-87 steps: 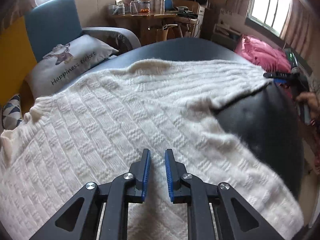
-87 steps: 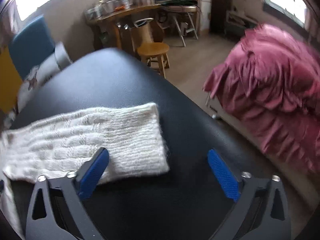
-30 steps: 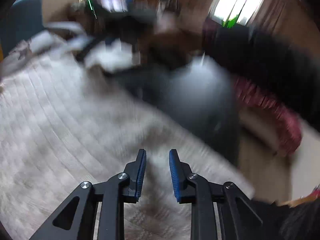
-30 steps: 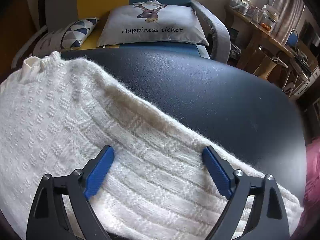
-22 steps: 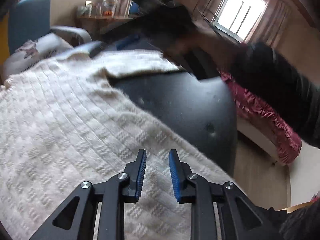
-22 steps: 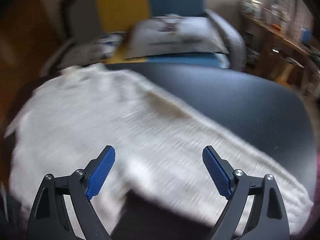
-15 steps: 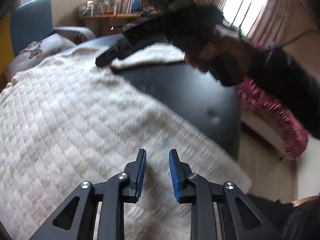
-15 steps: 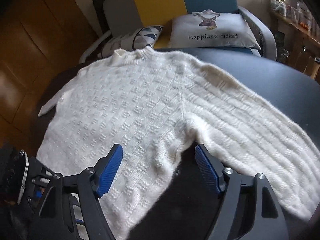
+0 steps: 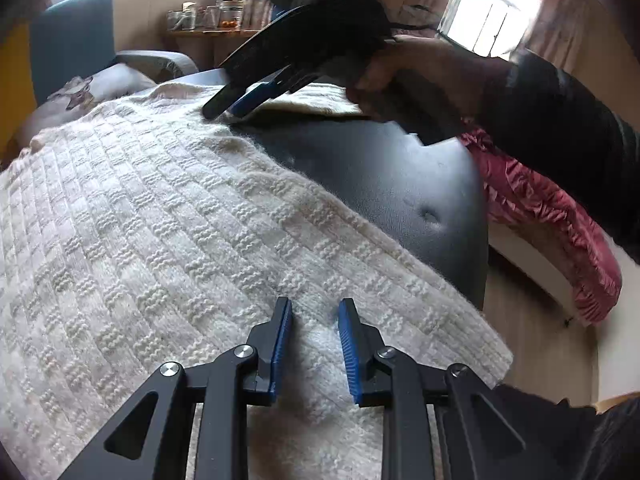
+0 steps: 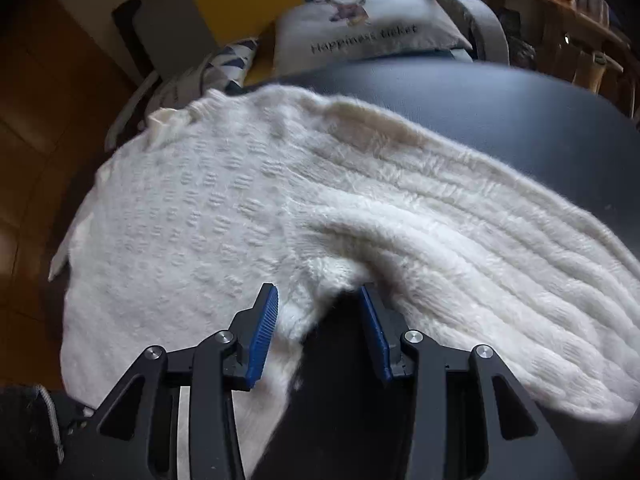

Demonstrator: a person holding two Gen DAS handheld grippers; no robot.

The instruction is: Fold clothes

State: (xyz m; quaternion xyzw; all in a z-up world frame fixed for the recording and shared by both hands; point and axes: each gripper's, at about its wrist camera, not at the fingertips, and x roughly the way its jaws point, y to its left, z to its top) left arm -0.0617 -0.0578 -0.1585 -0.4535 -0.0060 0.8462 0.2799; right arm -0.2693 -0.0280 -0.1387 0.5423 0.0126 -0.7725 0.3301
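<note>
A white knitted sweater (image 9: 160, 220) lies spread flat on a round black table (image 9: 380, 168). My left gripper (image 9: 314, 320) hovers over the sweater's lower body near the hem, its jaws a little apart with nothing pinched. My right gripper (image 10: 320, 308) is down at the underarm, where the sleeve (image 10: 480, 260) meets the body. Its jaws are closing with a fold of knit between them, and bare table still shows in the gap. The left wrist view shows the right gripper (image 9: 230, 110) in a hand with a dark sleeve.
A blue armchair with a "Happiness ticket" cushion (image 10: 372, 36) stands behind the table (image 10: 500, 100). Pink bedding (image 9: 540, 216) lies to the right past the table edge, over wooden floor (image 9: 540, 340). A wooden side table with jars (image 9: 216, 20) stands at the back.
My right gripper has swung from the sleeve over to the underarm and dropped close to the knit, its jaws narrowing from wide apart. The left gripper's gap is unchanged.
</note>
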